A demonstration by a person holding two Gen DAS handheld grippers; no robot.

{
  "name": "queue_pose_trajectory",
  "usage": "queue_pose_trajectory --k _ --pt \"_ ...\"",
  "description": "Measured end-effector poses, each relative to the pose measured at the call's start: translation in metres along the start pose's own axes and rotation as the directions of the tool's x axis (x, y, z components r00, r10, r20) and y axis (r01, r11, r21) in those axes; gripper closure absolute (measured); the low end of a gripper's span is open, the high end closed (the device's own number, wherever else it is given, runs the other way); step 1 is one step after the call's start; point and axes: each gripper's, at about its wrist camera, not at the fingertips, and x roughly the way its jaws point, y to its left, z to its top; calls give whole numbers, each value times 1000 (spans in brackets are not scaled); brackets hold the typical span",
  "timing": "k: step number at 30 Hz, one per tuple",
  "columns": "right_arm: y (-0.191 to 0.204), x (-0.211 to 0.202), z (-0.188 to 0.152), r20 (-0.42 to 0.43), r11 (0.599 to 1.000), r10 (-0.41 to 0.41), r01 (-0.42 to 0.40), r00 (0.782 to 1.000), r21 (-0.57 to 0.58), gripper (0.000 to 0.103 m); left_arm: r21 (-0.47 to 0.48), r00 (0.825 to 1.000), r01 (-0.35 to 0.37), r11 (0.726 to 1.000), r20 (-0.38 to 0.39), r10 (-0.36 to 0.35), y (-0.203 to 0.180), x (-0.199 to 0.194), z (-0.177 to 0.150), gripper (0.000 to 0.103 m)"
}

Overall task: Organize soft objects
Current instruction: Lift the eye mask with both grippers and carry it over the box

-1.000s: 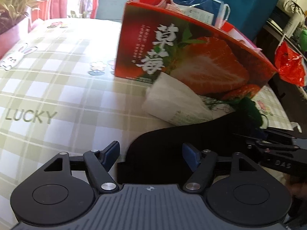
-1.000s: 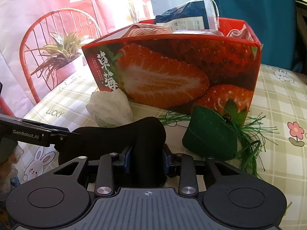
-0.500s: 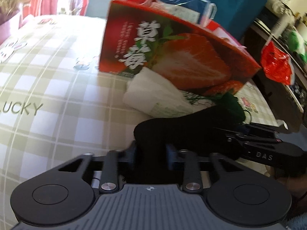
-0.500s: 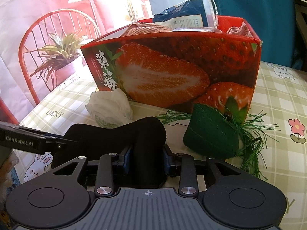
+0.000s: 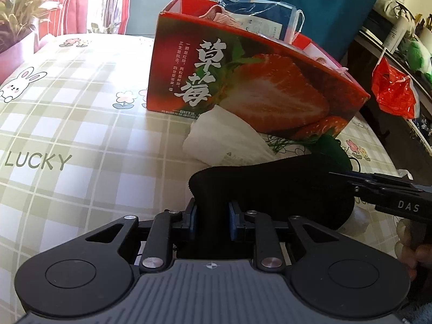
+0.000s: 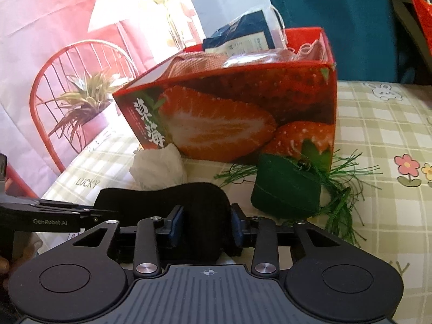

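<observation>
Clutter sits close ahead of us: a white crumpled wad [image 5: 216, 137] and a green fringed bundle [image 6: 286, 186] both lie against the front of the strawberry box [image 5: 256, 86], which stands on the checked surface [image 5: 81, 124] already holding packets. Our left gripper [image 5: 212, 216] and right gripper [image 6: 206, 224] each have their fingers pinching an end of the black soft pad [image 5: 270, 183], held just short of the wad. Bare cloth opens to the left; the surface edge falls away on the right.
</observation>
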Motion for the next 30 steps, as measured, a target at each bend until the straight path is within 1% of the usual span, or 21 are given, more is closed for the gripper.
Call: queue_pose_trajectory --k 4,6,8,11,15,18,19,20,21,26,30 --pt "1 -4 1 12 1000 12 -12 1000 -5 80 -13 1000 -8 1000 4 8 2 -2 0 79" --pt "4 -6 1 19 1000 28 -28 999 -4 82 -20 1000 -13 1000 2 13 3 -2 -2 79" --pt "6 -8 1 23 999 47 -46 999 -8 82 -29 1000 -20 999 -4 20 3 0 -4 79" --pt "10 -7 0 11 999 53 -53 999 -12 81 -45 1000 -30 999 -12 29 4 3 -6 79" --pt "7 -3 -2 -16 1000 30 -30 999 3 77 -58 1000 -30 998 -10 29 7 5 -7 79" --pt "3 0 -5 -30 1000 0 1 1000 26 68 -56 999 -37 998 -12 37 6 6 -7 79" --pt "1 0 -6 -37 999 -9 11 999 31 63 -59 999 -38 997 -12 38 6 7 -8 78" --pt "0 0 -8 -39 999 -17 18 999 38 61 -62 999 -38 997 -12 38 8 6 -9 78" --pt "-2 -1 -9 -40 999 -18 20 999 43 57 -63 999 -38 997 -11 38 8 6 -9 79" --pt "-1 0 -11 -54 999 -10 12 998 40 57 -54 999 -43 998 -9 43 5 8 -9 78" --pt "-2 3 -10 -65 998 23 -18 998 67 58 -48 999 -45 998 -7 45 4 8 -10 78"
